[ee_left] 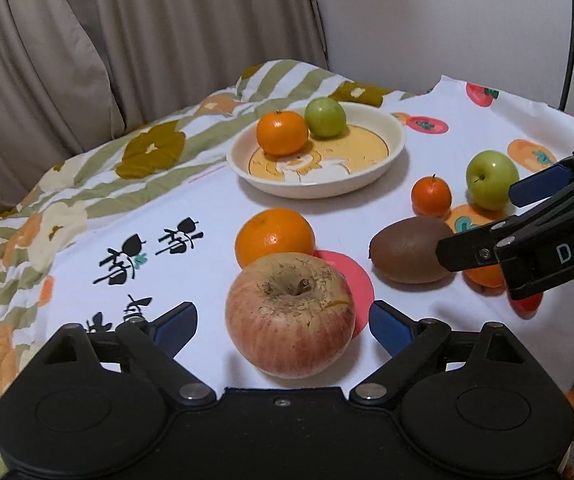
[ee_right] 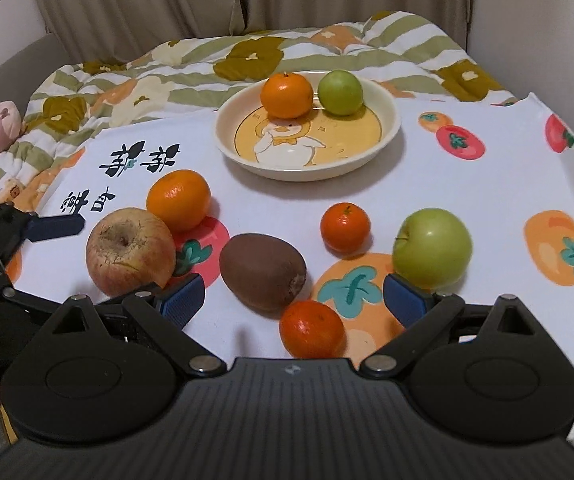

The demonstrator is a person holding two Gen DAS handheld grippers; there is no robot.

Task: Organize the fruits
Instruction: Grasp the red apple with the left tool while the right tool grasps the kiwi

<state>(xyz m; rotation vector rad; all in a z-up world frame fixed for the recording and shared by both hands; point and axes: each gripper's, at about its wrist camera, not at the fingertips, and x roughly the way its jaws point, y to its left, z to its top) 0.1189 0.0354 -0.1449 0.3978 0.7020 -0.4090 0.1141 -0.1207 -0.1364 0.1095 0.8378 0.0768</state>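
We see a quilt (ee_right: 247, 56) filling the upper part of both views, with a white printed cloth (ee_right: 467, 184) spread over it, and near the top centre a shallow cream plate (ee_right: 383, 144) already holding an orange (ee_right: 286, 95) and a small green fruit (ee_right: 340, 93). The rest of the fruit lies loose on the cloth below it. Our left gripper (ee_left: 283, 326) hangs at the lower middle of its view, jaws spread wide on either side of the red apple (ee_left: 289, 314), pads (ee_left: 387, 330) not touching it. We judge this apple firm, fairly heavy and smooth, best taken across its widest middle, gently since the skin looks wrinkled. Behind it, touching, sits a second orange (ee_left: 273, 240). Our right gripper (ee_right: 293, 306) is likewise spread, empty, with a small tangerine (ee_right: 312, 330) between its fingers at lower centre. The green apple (ee_right: 431, 254) stands at right, the kiwi (ee_right: 262, 272) mid-frame, soft we think, so a light squeeze; another tangerine (ee_right: 345, 227) lies beyond.
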